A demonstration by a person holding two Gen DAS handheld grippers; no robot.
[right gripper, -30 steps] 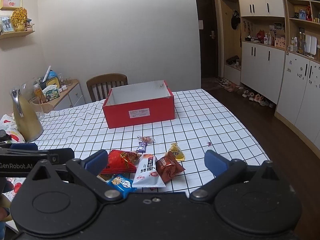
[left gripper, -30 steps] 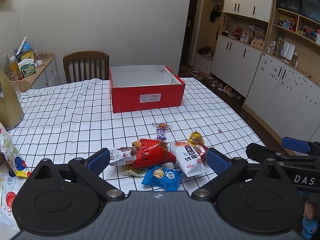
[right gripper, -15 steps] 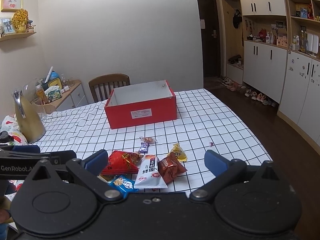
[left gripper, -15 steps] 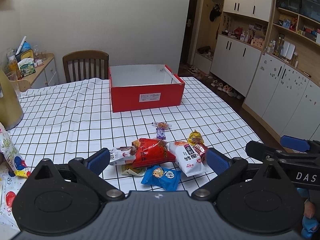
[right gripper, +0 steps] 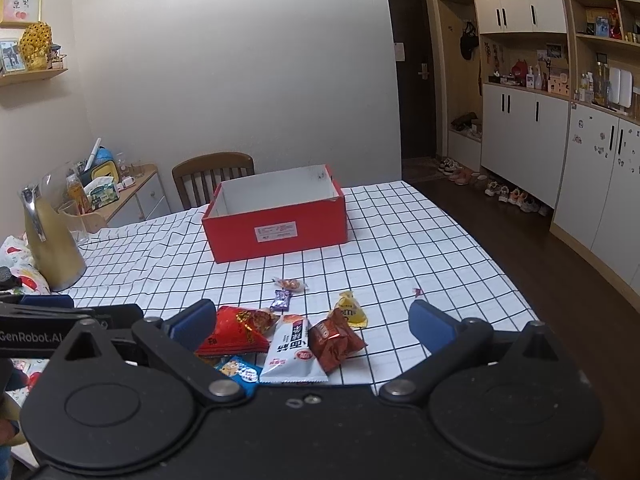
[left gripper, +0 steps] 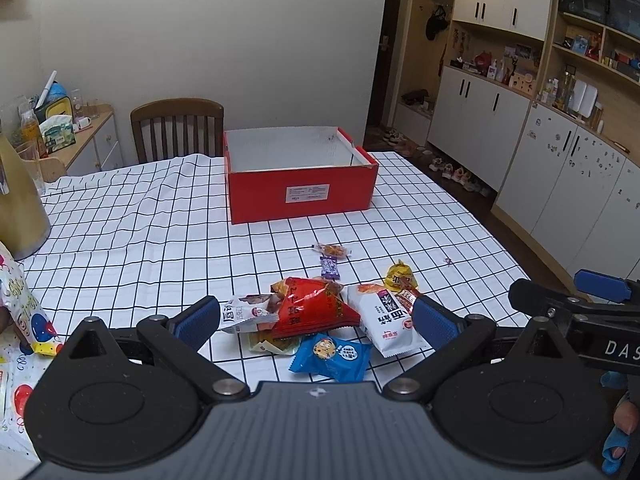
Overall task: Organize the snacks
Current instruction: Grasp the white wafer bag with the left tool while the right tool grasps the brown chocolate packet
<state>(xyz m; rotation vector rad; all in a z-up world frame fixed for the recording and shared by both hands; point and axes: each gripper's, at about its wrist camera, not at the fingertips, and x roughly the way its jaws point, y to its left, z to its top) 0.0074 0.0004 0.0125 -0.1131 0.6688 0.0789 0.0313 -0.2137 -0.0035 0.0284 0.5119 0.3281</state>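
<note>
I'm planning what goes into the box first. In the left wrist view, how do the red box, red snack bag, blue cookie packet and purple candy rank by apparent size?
1. Red box, largest though farthest.
2. Red snack bag.
3. Blue cookie packet; it lies nearer the camera, so its true gap from the bag is unsure.
4. Purple candy.

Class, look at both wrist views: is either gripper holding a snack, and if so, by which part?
Nothing is held. The left gripper and right gripper are both open, above the snack pile on the table; the red box looks empty.
</note>
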